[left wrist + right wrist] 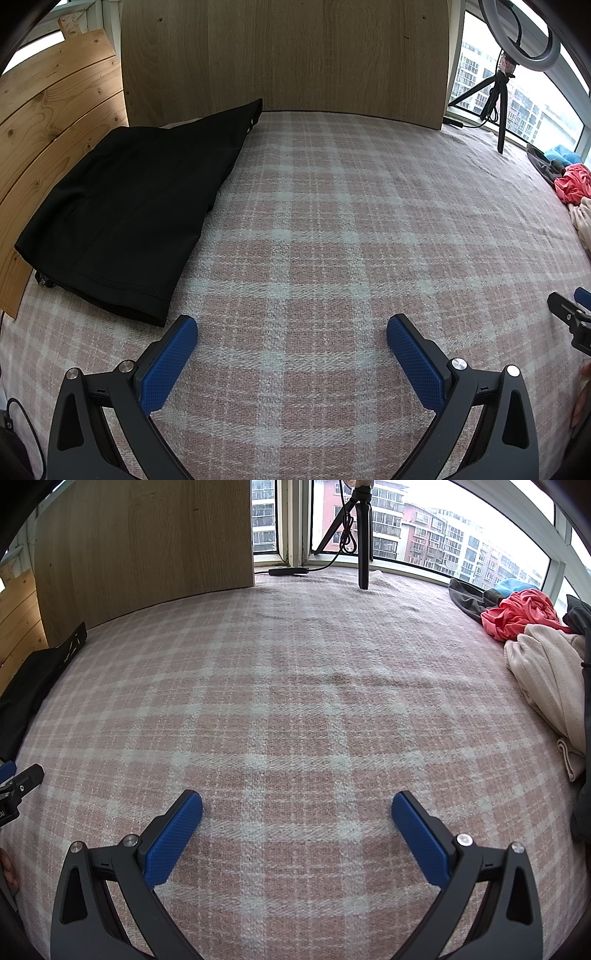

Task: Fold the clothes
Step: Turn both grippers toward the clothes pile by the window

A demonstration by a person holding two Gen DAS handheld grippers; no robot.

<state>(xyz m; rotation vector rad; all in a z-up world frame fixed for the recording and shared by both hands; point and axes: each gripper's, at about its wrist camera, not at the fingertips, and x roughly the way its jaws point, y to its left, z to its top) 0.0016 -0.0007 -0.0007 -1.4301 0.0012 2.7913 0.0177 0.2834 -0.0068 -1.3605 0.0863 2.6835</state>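
A: Both grippers low over a pink plaid cover. Left gripper with jaws wide apart, holding nothing. Right gripper the same — blue pads spread, nothing between them.

B: And the clothes?

A: Split in two places. At the far left, against a plank wall, a black garment lying flat and squared, looking already folded. At the far right, by the window, a loose pile — coral pink on top, cream below, bits of grey and blue behind. Well apart from both grippers.

B: Handling?

A: Probably light, soft and limp throughout; no stiffness to hold a shape. The cream piece looks thicker, maybe knit, likely to sag and stretch when lifted. Best taken by a hem or shoulder seam, pinching a single layer at the pile's near edge — not a bunched middle. Black fabric looks smooth, possibly slippery.
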